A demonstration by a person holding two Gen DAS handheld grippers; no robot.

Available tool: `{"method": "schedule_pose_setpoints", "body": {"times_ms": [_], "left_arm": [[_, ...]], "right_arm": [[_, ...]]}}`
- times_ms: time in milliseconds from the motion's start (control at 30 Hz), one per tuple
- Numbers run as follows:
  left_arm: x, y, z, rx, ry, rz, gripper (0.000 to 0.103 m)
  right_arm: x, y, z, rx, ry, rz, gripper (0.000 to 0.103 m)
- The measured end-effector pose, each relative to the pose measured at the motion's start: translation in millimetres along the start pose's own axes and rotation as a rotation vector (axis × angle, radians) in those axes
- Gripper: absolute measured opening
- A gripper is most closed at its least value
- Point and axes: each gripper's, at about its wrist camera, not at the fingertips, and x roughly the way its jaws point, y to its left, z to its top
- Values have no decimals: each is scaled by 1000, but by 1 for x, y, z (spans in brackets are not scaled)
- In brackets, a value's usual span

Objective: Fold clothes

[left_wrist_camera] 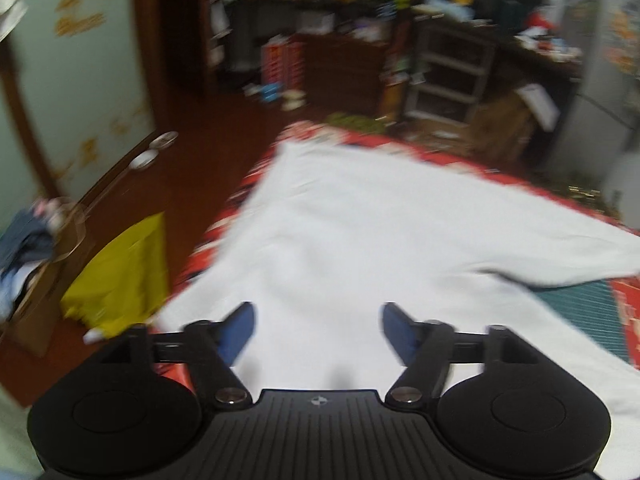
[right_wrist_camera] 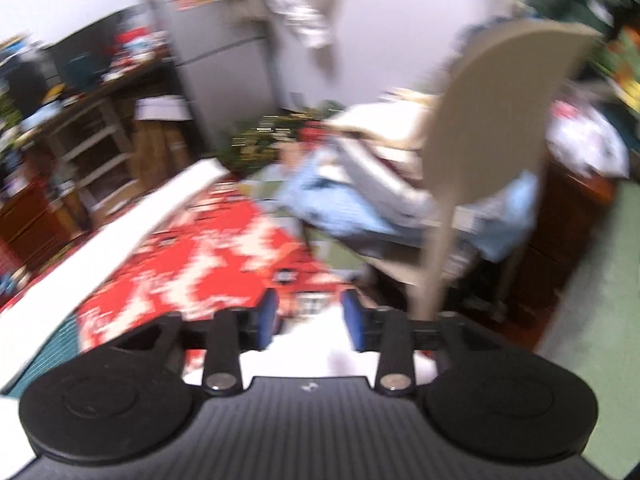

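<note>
Left view: left hand-held gripper [left_wrist_camera: 318,330] gapes empty above white garment [left_wrist_camera: 360,240]. Right view alone: half-open, empty right hand-held gripper [right_wrist_camera: 310,318] facing beige chair [right_wrist_camera: 492,128].

Both wrist views look down close over the red patterned cloth [right_wrist_camera: 192,264], shared.

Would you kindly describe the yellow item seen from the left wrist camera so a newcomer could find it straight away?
Start at the big white cloth spread over the red patterned cover. Look past the cloth's left edge to the dark reddish floor, where the yellow item sits beside a brown box. It is the only bright yellow thing there, seemingly a bag or cloth.
</note>
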Motion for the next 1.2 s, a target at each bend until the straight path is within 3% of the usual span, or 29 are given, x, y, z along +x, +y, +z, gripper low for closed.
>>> {"method": "schedule_pose_setpoints", "body": {"times_ms": [100,300,367,533,667,767,967,1033,1200], "left_arm": [[5,-37,1,60,-17,-65,86],[34,-102,-5,145,-25,-144,99],[52,-122,-7,172,-5,-164,99],[99,-159,-15,273,63,-199,98],[129,-174,-15,331,194,-212,98],[140,-178,-8,322,289,-217,99],[147,-187,-5,348,358,-174,101],[145,-188,-7,358,355,-173,103],[146,-187,-7,369,367,-186,103]], "right_arm": [[2,41,-3,-106,1,101,76],[21,136,-27,-312,19,247,103],[34,166,-36,-367,45,291,102],[79,228,-63,-502,123,306,102],[111,269,-77,-608,185,319,102],[132,290,-77,-660,285,303,102],[158,312,-73,-715,493,225,103],[165,308,-67,-635,551,211,103],[166,299,-68,-619,552,197,103]]}}
